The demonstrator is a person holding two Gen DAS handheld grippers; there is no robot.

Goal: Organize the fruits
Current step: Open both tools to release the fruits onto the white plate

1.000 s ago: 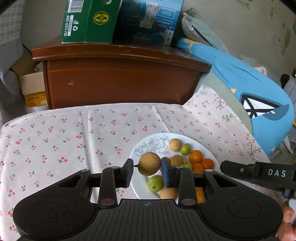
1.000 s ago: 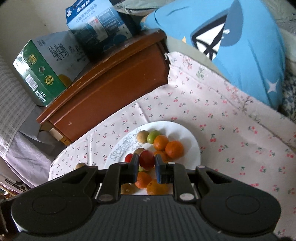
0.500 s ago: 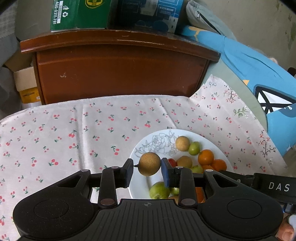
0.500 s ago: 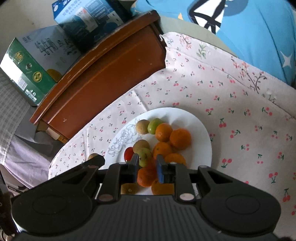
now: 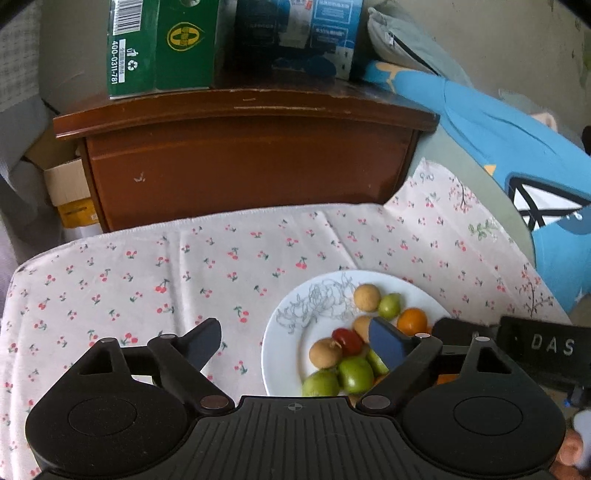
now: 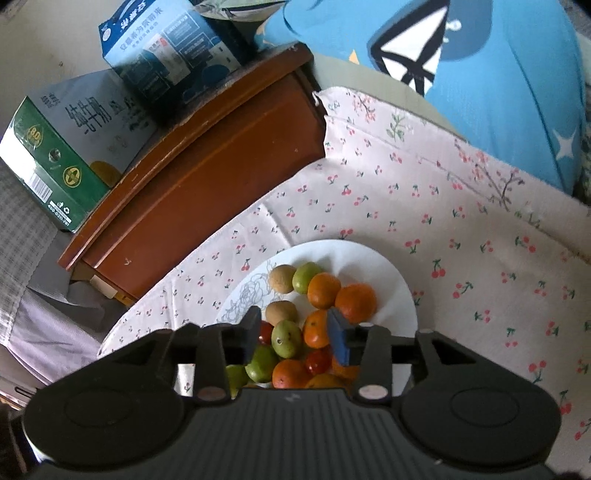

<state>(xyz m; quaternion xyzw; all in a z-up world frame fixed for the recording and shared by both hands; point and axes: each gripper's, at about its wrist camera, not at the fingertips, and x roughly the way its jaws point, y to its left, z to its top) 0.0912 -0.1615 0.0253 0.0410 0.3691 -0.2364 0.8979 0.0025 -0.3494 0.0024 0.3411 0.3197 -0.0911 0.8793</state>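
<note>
A white plate (image 5: 275, 334) with a grey flower drawing sits on the cherry-print cloth and holds several small fruits: oranges (image 6: 354, 302), green ones (image 6: 286, 338), brown ones and red tomatoes. My left gripper (image 5: 293, 332) hovers over the plate's near left rim, its jaws opening wide with nothing between them. A round brown fruit (image 5: 325, 352) lies on the plate just below. My right gripper (image 6: 295, 328) hangs above the heap, jaws opening, pads touching nothing. A red tomato (image 6: 319, 360) rests on the heap under them.
A brown wooden cabinet (image 5: 251, 166) stands behind the table, with a green carton (image 5: 162, 44) and a blue carton (image 5: 295, 33) on top. A blue cushion (image 5: 517, 166) lies at the right. The cherry-print cloth (image 5: 147, 280) stretches left of the plate.
The left jaws went from shut on the brown fruit to wide apart, and the fruit now lies on the plate. The right jaws parted and let the red tomato onto the heap.
</note>
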